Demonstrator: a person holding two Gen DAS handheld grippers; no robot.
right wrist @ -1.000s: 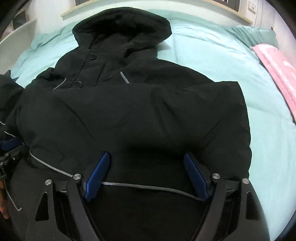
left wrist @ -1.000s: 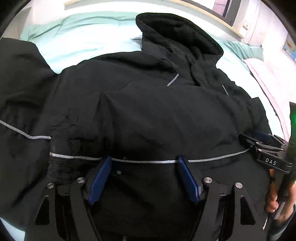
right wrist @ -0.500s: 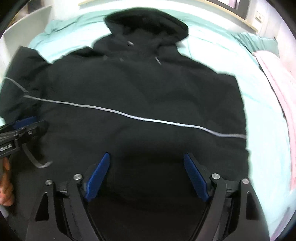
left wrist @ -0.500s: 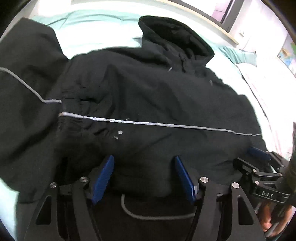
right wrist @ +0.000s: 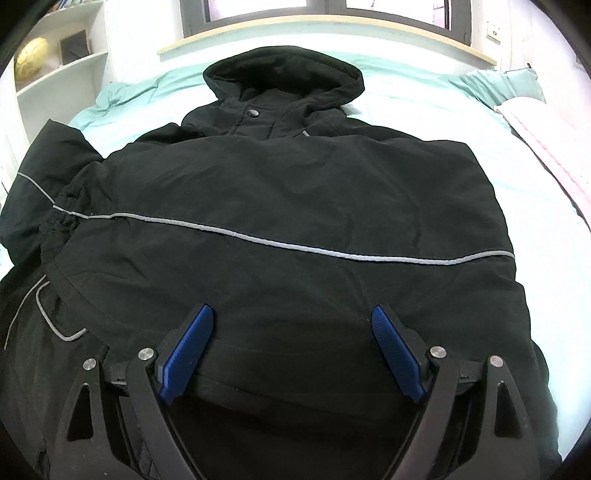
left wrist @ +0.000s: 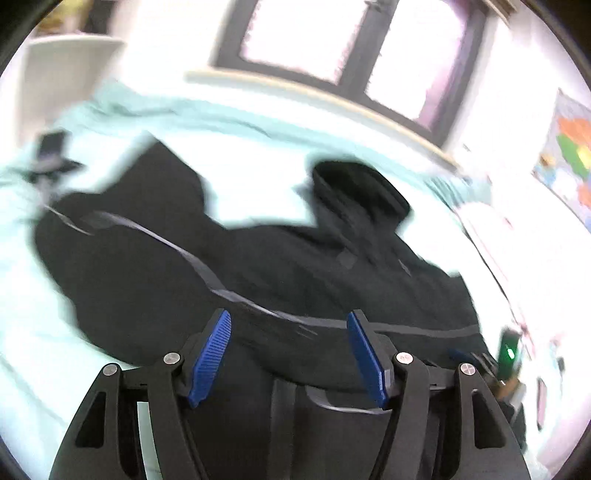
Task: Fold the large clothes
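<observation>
A large black hooded jacket [right wrist: 288,192] with a grey reflective stripe lies on the mint-green bed, hood [right wrist: 284,74] toward the window. Its lower part is folded up over the chest. A sleeve [right wrist: 40,173] sticks out at the left. My right gripper [right wrist: 291,332] is open and empty above the jacket's near edge. In the blurred left wrist view the jacket [left wrist: 221,280] shows again, and my left gripper [left wrist: 290,338] is open and empty above its near edge. The right gripper's tip [left wrist: 476,360] shows at the lower right there.
The mint-green bedcover [right wrist: 424,110] surrounds the jacket. A pink blanket [right wrist: 546,136] lies along the right side. White shelves [right wrist: 55,66] stand at the left. A window and wooden sill [right wrist: 325,26] run behind the bed.
Both grippers have pulled back and risen from the jacket, tilting up toward the window. The folded-up lower part now lies flat on the chest. The left view has become blurred from motion.
</observation>
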